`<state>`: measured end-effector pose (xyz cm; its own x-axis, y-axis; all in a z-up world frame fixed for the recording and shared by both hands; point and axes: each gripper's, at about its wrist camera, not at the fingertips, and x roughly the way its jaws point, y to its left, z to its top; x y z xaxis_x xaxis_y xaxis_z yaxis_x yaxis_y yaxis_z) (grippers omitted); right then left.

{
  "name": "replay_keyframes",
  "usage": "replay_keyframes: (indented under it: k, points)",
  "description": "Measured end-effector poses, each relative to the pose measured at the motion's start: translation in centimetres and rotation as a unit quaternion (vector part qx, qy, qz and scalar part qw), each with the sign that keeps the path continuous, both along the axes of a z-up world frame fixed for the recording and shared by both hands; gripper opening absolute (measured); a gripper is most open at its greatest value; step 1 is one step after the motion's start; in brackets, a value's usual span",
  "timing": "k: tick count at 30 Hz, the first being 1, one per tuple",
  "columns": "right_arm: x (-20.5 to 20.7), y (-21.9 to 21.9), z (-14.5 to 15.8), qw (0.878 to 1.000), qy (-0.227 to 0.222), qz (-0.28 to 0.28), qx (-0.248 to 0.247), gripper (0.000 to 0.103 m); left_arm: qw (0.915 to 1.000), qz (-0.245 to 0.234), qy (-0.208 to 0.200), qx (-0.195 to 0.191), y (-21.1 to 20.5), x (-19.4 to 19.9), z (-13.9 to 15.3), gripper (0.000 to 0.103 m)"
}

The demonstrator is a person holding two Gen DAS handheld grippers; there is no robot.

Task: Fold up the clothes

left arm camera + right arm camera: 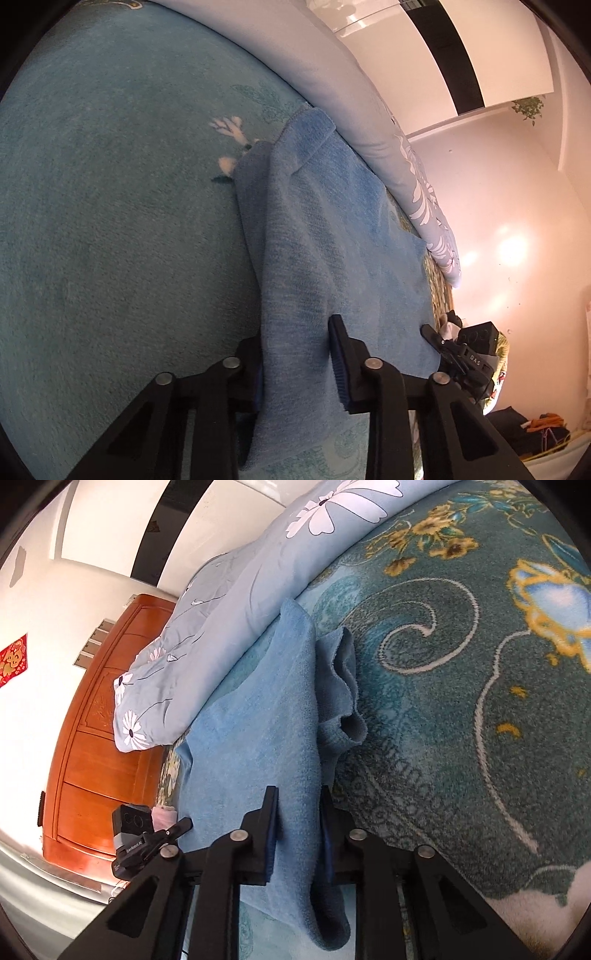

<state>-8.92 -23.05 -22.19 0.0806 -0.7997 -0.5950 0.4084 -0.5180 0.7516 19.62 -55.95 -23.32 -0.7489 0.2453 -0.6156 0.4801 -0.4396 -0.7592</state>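
The blue garment lies on the patterned bed blanket just beside the floral quilt, one edge lifted between both tools. The left gripper and the right gripper each have fingers closed narrowly on a fold of cloth, probably so the edge stays level for turning over.

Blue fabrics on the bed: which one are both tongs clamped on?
The plain blue towel: it runs between the fingers of the left tongs and right tongs. The flowered duvet and patterned teal blanket lie ungripped.
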Motion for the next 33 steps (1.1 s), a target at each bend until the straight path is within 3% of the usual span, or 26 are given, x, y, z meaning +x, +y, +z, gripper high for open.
replay_keyframes:
  k: [5,16,22,33]
  points:
    - [1.1,0.3,1.5,1.000,-0.005,-0.007,-0.003,0.012,1.0000,0.005,-0.005,0.005,0.7,0.9,0.9,0.019]
    - [8.1,6.9,4.9,1.000,0.000,0.018,0.001,0.012,0.9987,-0.041,-0.027,-0.011,8.6,8.0,3.8,0.019]
    - [12.4,11.5,4.3,1.000,-0.013,0.021,-0.002,0.012,0.9984,-0.054,-0.014,-0.004,13.0,12.7,4.2,0.019]
    - [14.6,14.3,1.2,0.999,-0.045,0.001,0.000,0.012,0.9988,-0.043,-0.018,0.014,15.0,13.8,1.6,0.019]
